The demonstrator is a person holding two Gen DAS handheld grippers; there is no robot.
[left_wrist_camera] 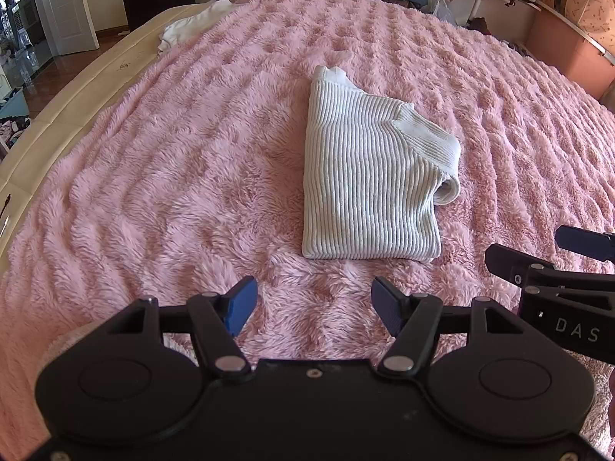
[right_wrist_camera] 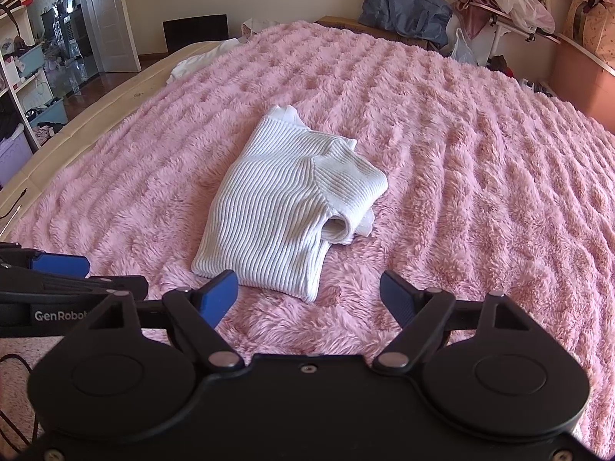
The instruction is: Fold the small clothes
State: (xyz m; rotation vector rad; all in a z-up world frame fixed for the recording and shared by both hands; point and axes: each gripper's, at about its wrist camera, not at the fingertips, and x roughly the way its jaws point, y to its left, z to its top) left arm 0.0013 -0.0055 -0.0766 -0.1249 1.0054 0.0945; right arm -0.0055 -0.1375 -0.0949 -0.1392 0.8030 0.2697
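Note:
A small white ribbed sweater (left_wrist_camera: 365, 176) lies folded into a rectangle on the pink fluffy blanket (left_wrist_camera: 173, 176), a sleeve cuff rolled at its right edge. In the left wrist view my left gripper (left_wrist_camera: 314, 305) stands open just short of the sweater's near edge, with only blanket between its blue pads. The right wrist view shows the same sweater (right_wrist_camera: 276, 207) ahead of my right gripper (right_wrist_camera: 309, 299), which is open and empty a little before its near hem. Each gripper also appears at the other view's side edge.
Another white garment (left_wrist_camera: 188, 27) lies at the far left of the bed. Beyond the bed are a blue bag (right_wrist_camera: 407, 9), plastic bags on a rack (right_wrist_camera: 499, 0) and a pink box (right_wrist_camera: 580, 77). An open door (right_wrist_camera: 111, 15) and shelves stand at the left.

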